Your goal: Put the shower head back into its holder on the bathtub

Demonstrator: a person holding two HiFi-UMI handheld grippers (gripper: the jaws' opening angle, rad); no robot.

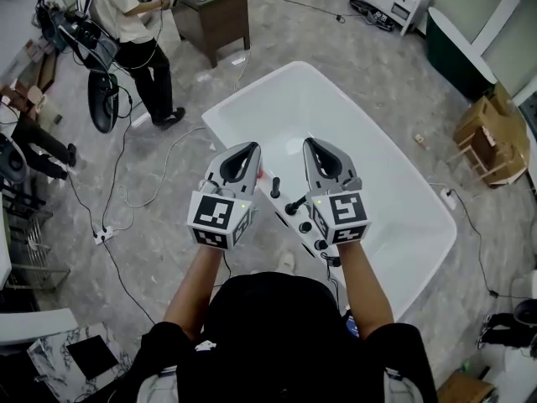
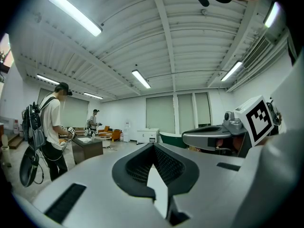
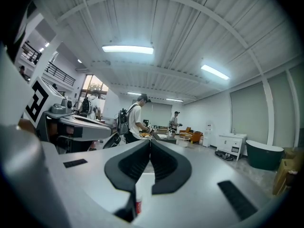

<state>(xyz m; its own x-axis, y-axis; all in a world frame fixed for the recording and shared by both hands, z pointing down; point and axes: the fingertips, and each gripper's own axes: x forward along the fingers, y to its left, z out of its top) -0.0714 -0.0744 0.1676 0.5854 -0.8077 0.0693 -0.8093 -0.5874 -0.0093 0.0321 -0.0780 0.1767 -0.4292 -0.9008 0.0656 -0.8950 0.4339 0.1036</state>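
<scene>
A white bathtub (image 1: 382, 154) fills the middle of the head view. On its near left rim stands a row of black tap fittings (image 1: 295, 206); I cannot pick out the shower head among them. My left gripper (image 1: 251, 148) (image 2: 153, 146) and my right gripper (image 1: 308, 143) (image 3: 149, 142) are held level side by side above that rim, both shut with nothing between the jaws. Each gripper view looks across the room, not at the tub. The right gripper (image 2: 213, 136) shows at the side of the left gripper view, and the left gripper (image 3: 78, 123) in the right gripper view.
A person (image 1: 134, 23) with a backpack stands by a dark table (image 1: 214, 15) at the back left. Cables (image 1: 126, 196) trail over the grey floor left of the tub. A dark green tub (image 1: 461, 53) and wooden chairs (image 1: 491, 141) stand at the right.
</scene>
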